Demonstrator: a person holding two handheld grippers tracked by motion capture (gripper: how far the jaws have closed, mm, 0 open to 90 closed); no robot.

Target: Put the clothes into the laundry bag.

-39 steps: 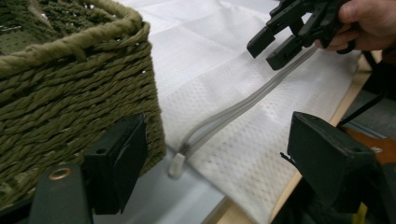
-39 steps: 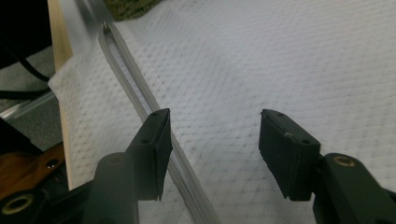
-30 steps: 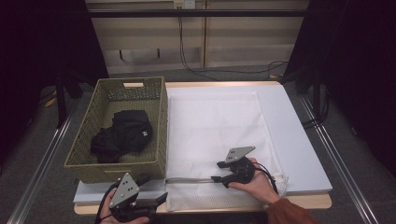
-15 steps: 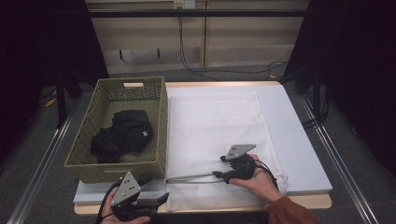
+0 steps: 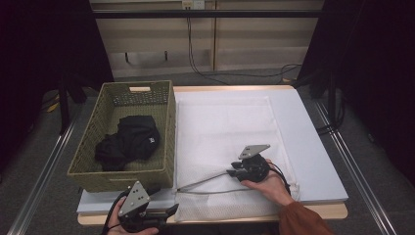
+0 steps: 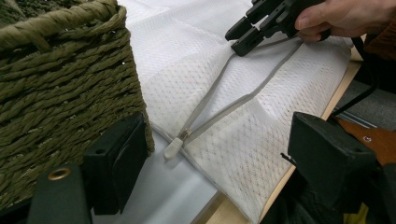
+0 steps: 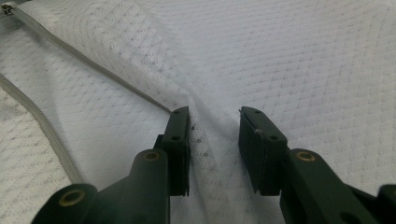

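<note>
Jaws of the right gripper (image 7: pixel 214 122) stand apart astride a ridge of the mesh laundry bag (image 5: pixel 225 127) at centre frame, probably to lift its unzipped edge; left gripper (image 6: pixel 215 158) jaws gape near the zipper pull (image 6: pixel 173 148).

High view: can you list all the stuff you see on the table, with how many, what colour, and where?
Basket: one, olive green, woven, left side of the table.
Clothing: one black bundle, inside the basket.
Mesh laundry bag: one, white, flat on the table to the right of the basket.
Zipper: one, grey, partly open along the bag's near edge; its pull lies near the basket's corner.
Table pad: one, pale blue-grey, under the bag.
Left gripper: one, black, open, at the table's near edge.
Right gripper: one, black, open, on the bag's open edge.
</note>
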